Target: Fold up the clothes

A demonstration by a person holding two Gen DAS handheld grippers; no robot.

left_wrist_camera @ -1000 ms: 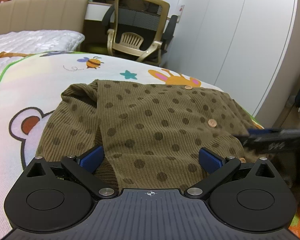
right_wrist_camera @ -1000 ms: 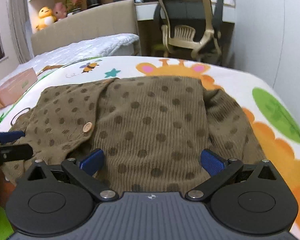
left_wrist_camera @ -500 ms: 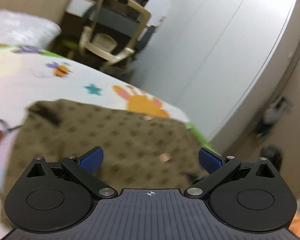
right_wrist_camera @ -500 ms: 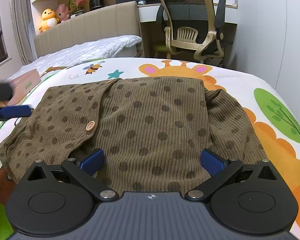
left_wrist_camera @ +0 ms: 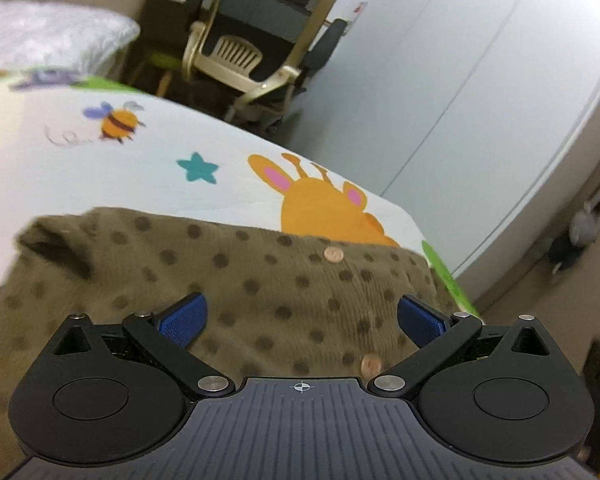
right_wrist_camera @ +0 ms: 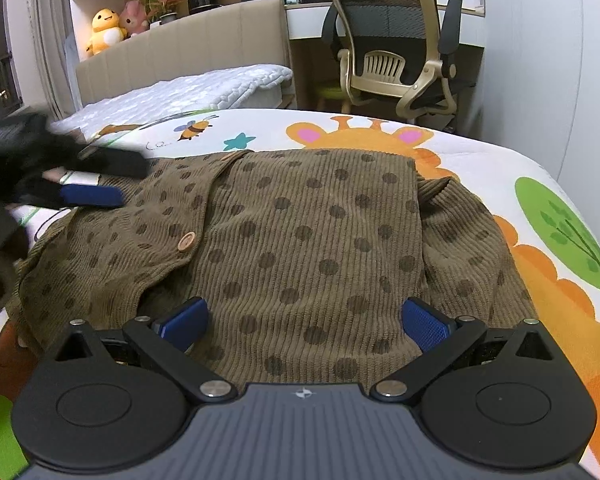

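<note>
An olive-brown corduroy cardigan with dark dots and wooden buttons lies partly folded on a cartoon play mat. My right gripper hovers open over its near hem, with nothing between the blue pads. In the left wrist view the same cardigan fills the lower middle, and my left gripper is open just above it. Seen from the right wrist view, the left gripper is blurred at the cardigan's far left edge, a person's hand behind it.
A beige and black office chair stands beyond the mat's far end. A bed with a white quilt lies far left, plush toys on its headboard. White wardrobe doors line the right side.
My left gripper has travelled from the cardigan's near left corner to its far left edge, its camera swinging right and then back. The right gripper has barely shifted. Both stay open.
</note>
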